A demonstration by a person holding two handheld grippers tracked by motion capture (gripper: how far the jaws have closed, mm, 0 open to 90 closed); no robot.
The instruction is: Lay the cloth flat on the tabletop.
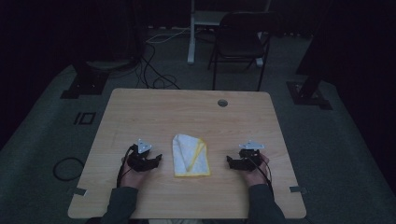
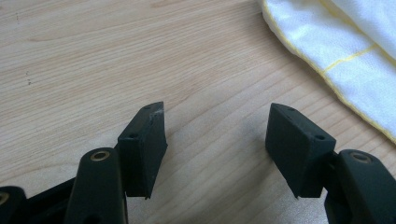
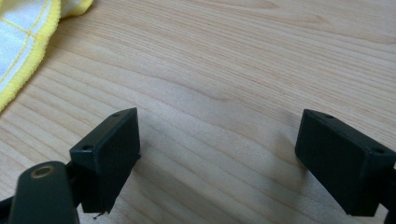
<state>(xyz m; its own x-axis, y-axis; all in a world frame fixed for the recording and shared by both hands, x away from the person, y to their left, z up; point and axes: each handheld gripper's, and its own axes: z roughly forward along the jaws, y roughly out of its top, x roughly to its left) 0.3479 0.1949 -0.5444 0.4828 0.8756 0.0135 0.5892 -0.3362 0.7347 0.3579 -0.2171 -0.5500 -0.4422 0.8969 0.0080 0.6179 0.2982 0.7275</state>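
A folded white cloth with yellow edging (image 1: 190, 155) lies on the wooden table (image 1: 187, 116), a little in front of its middle. My left gripper (image 1: 158, 159) rests on the table just left of the cloth, jaws open and empty. In the left gripper view the cloth (image 2: 345, 46) fills the upper right corner, beyond the open left gripper (image 2: 217, 126). My right gripper (image 1: 229, 161) rests right of the cloth, also open with nothing between its jaws. In the right gripper view the cloth's yellow border (image 3: 28, 51) lies at the upper left, past the right gripper (image 3: 219, 130).
A round cable hole (image 1: 222, 102) sits near the table's far edge. A dark folding chair (image 1: 238, 42) and a white stand (image 1: 192, 32) are on the floor behind the table, with cables (image 1: 154, 70) lying there. The surroundings are dim.
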